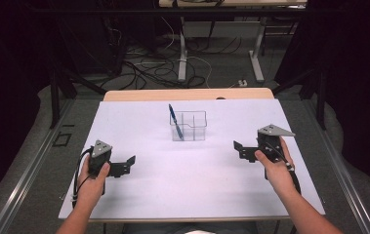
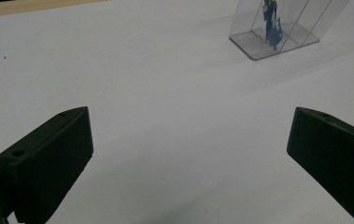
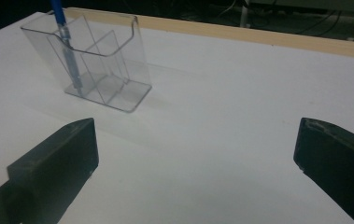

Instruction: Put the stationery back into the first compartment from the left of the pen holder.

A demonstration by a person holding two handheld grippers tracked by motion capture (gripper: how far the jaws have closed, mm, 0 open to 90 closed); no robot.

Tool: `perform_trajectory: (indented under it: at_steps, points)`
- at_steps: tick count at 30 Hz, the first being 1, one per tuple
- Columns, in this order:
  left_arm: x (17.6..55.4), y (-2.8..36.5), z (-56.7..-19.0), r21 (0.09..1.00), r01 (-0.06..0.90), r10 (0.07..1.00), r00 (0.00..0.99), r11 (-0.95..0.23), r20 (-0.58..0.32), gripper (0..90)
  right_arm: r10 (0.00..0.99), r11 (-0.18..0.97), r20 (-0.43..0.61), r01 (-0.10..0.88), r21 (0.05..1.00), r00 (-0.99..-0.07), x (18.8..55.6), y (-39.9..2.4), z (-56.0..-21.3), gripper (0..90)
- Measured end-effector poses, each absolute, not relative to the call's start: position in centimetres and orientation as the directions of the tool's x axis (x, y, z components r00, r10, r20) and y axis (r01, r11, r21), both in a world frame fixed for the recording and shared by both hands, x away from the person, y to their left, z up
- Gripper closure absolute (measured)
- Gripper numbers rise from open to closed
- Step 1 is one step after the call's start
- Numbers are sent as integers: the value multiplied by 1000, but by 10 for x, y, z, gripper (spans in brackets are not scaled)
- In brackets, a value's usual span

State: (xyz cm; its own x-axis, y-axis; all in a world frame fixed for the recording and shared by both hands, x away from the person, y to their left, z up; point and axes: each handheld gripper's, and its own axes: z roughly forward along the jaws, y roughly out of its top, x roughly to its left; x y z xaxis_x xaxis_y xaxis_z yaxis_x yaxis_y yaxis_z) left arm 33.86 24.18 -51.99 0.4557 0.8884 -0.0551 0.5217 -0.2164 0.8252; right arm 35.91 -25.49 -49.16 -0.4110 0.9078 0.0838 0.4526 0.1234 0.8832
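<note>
Clear plastic holder (image 1: 191,126), slim blue pen (image 1: 174,119)

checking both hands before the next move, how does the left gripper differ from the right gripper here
The left gripper sits at the table's near left, its fingers pointing right toward the middle; the right gripper sits at the right, fingers pointing left. The right gripper lies farther up the table, closer to the clear holder with the blue pen. Both are open and hold nothing.
</note>
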Motion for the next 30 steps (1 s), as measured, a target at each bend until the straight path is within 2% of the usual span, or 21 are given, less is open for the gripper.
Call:
perform_trajectory:
  at_steps: [11,15,30]
  points:
    - [338,241,-520,825,524,889,455,-211,-62,3,941,85,88,479,874,-326,353,-283,-515,0]
    - [339,242,-520,823,523,888,457,-221,-52,3,947,105,57,475,874,-315,352,-290,-521,0]
    - [339,242,-520,823,522,887,458,-221,-52,3,962,80,68,513,854,-264,354,-306,-537,2]
